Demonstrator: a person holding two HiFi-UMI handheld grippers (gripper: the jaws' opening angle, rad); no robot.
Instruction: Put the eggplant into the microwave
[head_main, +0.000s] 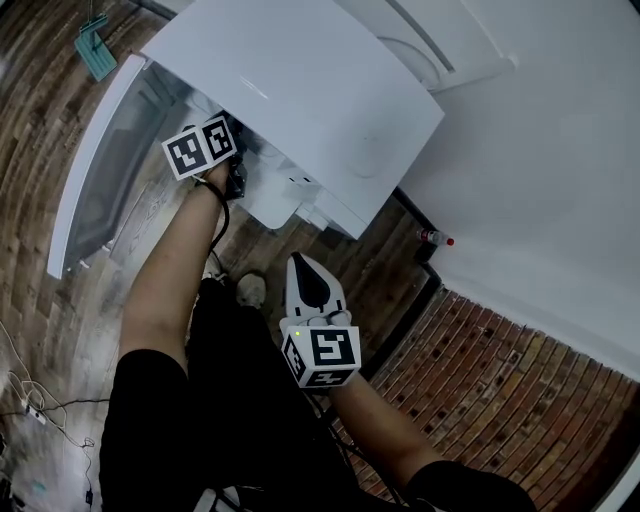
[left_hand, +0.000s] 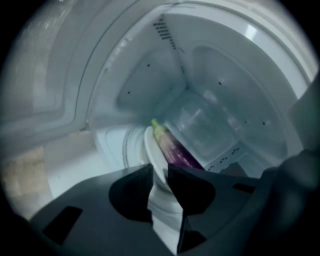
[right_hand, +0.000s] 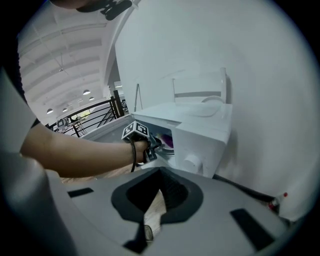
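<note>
Left gripper view looks straight into the white microwave (left_hand: 210, 90), and there you see the eggplant (left_hand: 176, 151), purple with a pale green stem end, lying on a white plate (left_hand: 151, 145) inside the cavity. Your left gripper (left_hand: 160, 172) has its jaws a little apart, one on each side of the plate's near rim, so the rim sits in the gap between them. I can't see the pads pressing on the rim. From the head view, your left arm is stretched forward and that gripper's front end is inside the oven's opening, with its marker cube just outside. The microwave door (head_main: 100, 175) hangs wide open to the left of your arm. Your right gripper (head_main: 298, 268) is held back close to your body, well apart from the microwave and pointing towards it. Its jaws are closed tip to tip with nothing between them; only a sliver of the floor (head_main: 480, 370) shows behind them. That floor has a brick pattern, and a small bottle (head_main: 434, 238) with a red cap lies on it near the white wall, to the right of the microwave.
</note>
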